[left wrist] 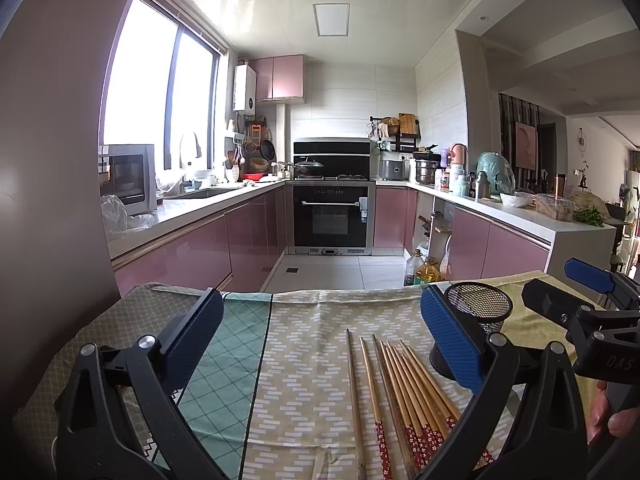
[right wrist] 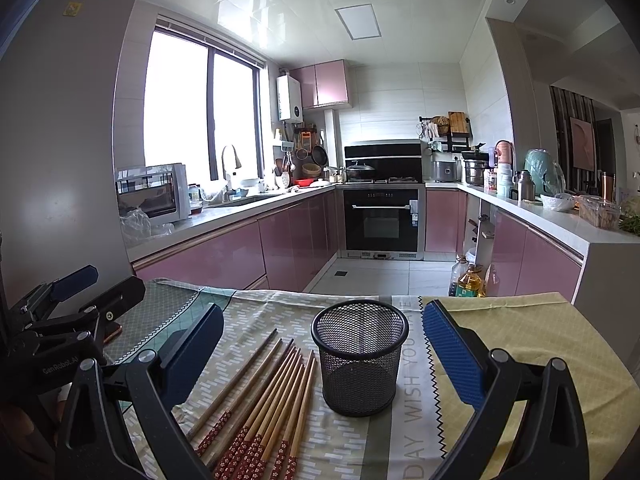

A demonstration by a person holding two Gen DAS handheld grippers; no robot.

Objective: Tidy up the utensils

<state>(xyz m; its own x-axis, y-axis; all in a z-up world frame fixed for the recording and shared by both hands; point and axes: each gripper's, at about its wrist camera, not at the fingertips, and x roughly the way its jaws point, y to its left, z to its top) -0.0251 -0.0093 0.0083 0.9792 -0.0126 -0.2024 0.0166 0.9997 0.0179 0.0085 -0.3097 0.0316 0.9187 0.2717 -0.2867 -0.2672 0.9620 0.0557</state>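
Wooden chopsticks [right wrist: 264, 404] with red patterned ends all lie loose in a fanned row on the cloth-covered bench [right wrist: 520, 344], lower centre of the right wrist view, so by my judgement the sorting has not begun. Just right of them the black mesh cup [right wrist: 360, 360] stands upright and looks empty. Both the left hand-held gripper [left wrist: 320, 348] and the right hand-held gripper [right wrist: 324, 352] are spread wide, holding nothing.
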